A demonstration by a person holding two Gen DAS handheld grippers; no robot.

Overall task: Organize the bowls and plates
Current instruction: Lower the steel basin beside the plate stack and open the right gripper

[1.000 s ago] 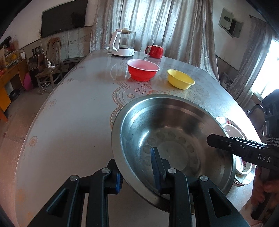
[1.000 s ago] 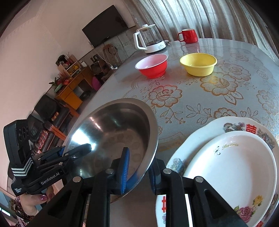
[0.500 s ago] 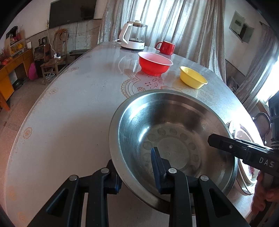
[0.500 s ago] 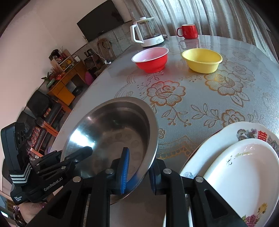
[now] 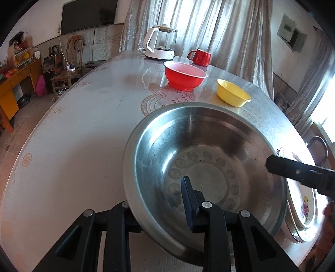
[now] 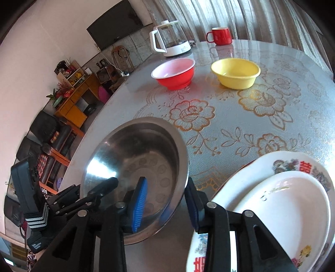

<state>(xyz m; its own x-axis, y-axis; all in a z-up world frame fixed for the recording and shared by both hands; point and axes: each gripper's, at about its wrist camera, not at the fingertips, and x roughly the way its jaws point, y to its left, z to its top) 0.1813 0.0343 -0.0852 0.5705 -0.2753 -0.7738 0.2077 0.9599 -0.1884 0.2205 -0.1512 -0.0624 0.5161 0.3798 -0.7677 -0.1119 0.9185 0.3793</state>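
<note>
Steel bowl (image 5: 209,159) (round, shiny), left gripper (image 5: 161,207) clamping rim, right gripper (image 6: 165,200) just opening, rim between.

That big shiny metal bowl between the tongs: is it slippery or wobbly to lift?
The steel bowl looks stiff and probably light, being thin-walled. Its polished rim is likely slippery. Only the left tongs pinch the rim; the right tongs have just been opening around it, so one-sided lifting may tilt it.

walls: pale | wall TV (image 5: 88,15) | curtains (image 5: 209,27), backlit | yellow cabinet (image 5: 12,83) | wooden chair (image 5: 69,62)
</note>
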